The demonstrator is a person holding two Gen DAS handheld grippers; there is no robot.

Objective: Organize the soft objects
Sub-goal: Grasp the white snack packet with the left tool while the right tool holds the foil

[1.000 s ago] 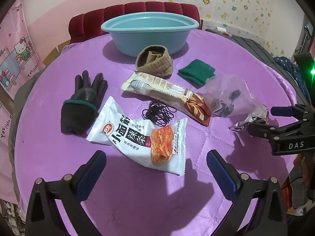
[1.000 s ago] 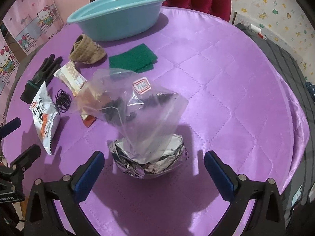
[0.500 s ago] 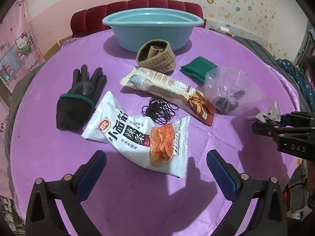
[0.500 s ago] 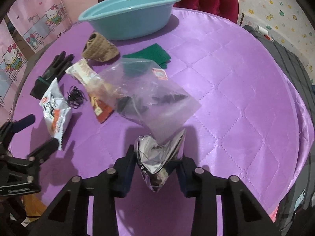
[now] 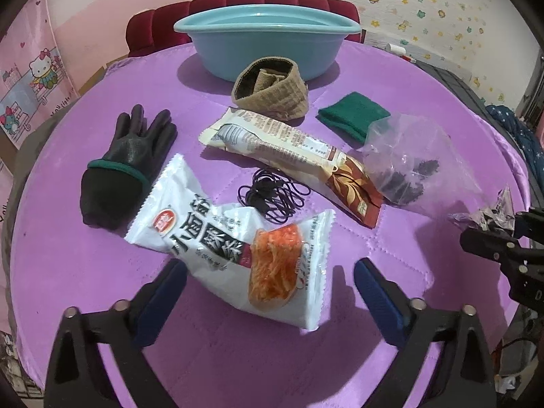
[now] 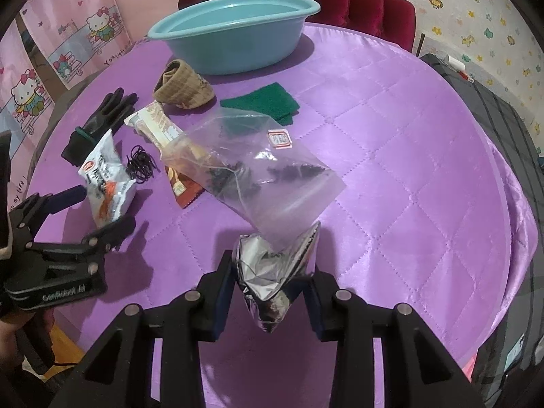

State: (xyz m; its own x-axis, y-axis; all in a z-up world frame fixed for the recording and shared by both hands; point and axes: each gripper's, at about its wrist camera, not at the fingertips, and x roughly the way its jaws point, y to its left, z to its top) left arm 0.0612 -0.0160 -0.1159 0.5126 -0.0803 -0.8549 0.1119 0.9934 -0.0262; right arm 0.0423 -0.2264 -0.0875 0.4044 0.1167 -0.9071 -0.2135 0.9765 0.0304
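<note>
On the round tabletop covered with a quilted purple cloth [image 6: 391, 142], the right tongs [image 6: 272, 289] are pinching a crumpled silver foil packet [image 6: 268, 272] between their two blue pads, and a clear plastic bag with dark pieces inside [image 6: 272, 176] lies just above this packet, touching it. The left tongs [image 5: 268, 285] stand wide but their jaws are closing at this moment; the lower end of a white snack packet with orange strips printed on it [image 5: 238, 244] lies between them, and the pads do not press on it. Near this packet lies a bundle of thin black hair ties [image 5: 275, 193], and beside it a long beige and brown wrapped snack bar [image 5: 289, 149]. On the left side lies a black rubber-coated glove with a green cuff line [image 5: 125, 166]. Further back are a rolled beige knitted band [image 5: 272, 88] and a folded dark green cloth [image 5: 353, 115]. A light blue plastic basin [image 5: 265, 40] stands at the far edge of the tabletop, in front of a dark red padded chair back [image 5: 163, 30].
</note>
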